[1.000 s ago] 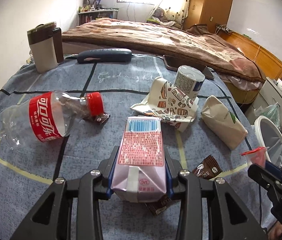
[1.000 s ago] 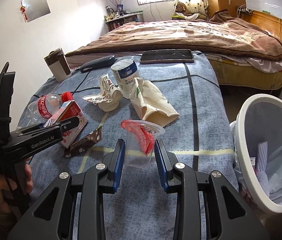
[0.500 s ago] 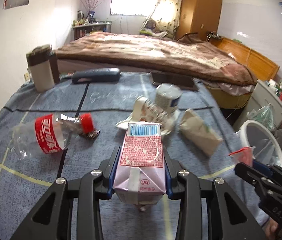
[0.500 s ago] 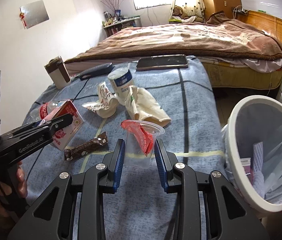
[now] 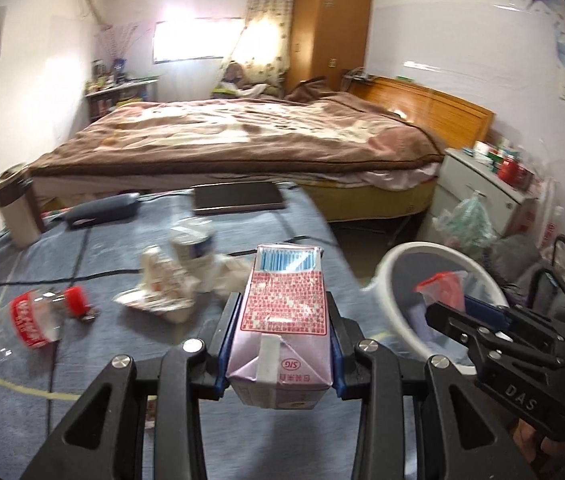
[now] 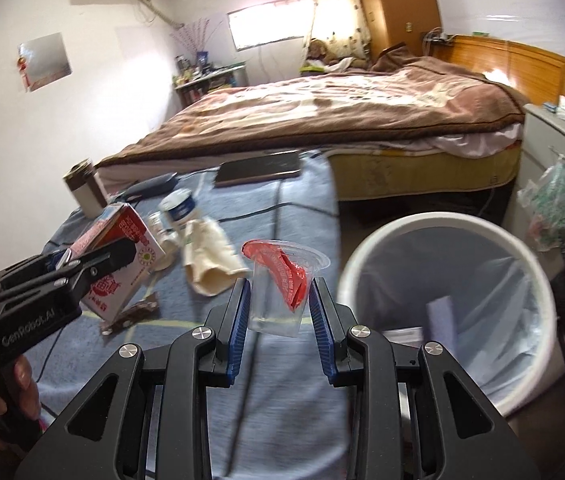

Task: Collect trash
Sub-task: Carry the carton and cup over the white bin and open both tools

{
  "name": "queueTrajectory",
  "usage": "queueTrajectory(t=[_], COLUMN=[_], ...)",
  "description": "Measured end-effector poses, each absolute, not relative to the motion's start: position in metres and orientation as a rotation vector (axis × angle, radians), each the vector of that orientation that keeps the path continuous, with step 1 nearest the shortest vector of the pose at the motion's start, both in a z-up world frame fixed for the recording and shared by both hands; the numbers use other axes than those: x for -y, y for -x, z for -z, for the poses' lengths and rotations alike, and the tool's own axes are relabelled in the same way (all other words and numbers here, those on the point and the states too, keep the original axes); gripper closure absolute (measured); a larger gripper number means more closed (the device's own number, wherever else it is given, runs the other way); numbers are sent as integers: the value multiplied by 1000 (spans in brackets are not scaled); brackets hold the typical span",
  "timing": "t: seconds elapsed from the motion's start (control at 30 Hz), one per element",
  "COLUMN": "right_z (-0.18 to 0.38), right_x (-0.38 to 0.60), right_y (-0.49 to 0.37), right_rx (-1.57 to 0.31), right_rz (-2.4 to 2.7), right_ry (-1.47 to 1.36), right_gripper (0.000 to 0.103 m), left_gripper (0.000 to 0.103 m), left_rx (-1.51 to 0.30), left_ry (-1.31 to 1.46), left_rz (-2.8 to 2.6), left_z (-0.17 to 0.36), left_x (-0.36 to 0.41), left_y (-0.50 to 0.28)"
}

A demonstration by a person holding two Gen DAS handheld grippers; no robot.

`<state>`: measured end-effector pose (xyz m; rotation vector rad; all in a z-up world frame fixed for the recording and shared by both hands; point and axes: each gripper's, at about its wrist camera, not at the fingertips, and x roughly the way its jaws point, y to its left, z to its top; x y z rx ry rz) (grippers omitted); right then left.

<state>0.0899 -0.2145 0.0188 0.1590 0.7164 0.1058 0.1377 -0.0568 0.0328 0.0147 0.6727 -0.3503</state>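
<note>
My left gripper [image 5: 278, 316] is shut on a pink milk carton [image 5: 282, 320], held above the blue blanket; it also shows in the right wrist view [image 6: 118, 264]. My right gripper [image 6: 280, 300] is shut on a clear plastic cup [image 6: 282, 284] with a peeled red lid, held near the rim of the white trash bin [image 6: 366, 248]. The bin [image 5: 392, 264] holds a plastic liner and some paper. On the blanket lie a crushed cola bottle [image 5: 30, 320], a patterned paper cup [image 5: 158, 284], a white can [image 5: 194, 240] and a cream paper bag [image 6: 210, 256].
A tablet [image 5: 238, 198], a dark case [image 5: 102, 208] and a brown-and-white flask [image 5: 14, 208] sit at the blanket's far side. A brown wrapper [image 6: 130, 314] lies under the carton. A big bed [image 5: 242, 136] is behind, a white cabinet [image 5: 482, 188] to the right.
Both grippers have risen and swung right toward the bin, carrying the carton and the cup. The bin is now much closer in both views.
</note>
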Motion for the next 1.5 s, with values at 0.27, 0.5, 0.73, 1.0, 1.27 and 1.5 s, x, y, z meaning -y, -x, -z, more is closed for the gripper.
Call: queueTrajectory(t=[0.27,0.5,0.73,1.0,1.27,1.5], right_z=[-22,-15,6,23,24,18], right_x=[274,312,338,351,351,351], right_y=[-83,-82,-88,-96,-96,-93], right_rx=[-710,-737,-810,-878,-889,-863], right_rz=[33,104,135,146,172,176], right_ry=[-174,-182,-195,-201,-182,-212], right_gripper=[70,70,70,70,46,40], left_gripper=[64,64,64,64,52,51], left_rx=[-688,-711,-760,-814,-826,-798], left_ry=[-52,-69,-80,-89,-58,-51], left_rz=[485,565,608,617,617,610], left_z=[-31,-23,-7,11,10,0], left_x=[123,172,207,223,219,206], left_y=[-134,-135,-139,-146,-151,-147])
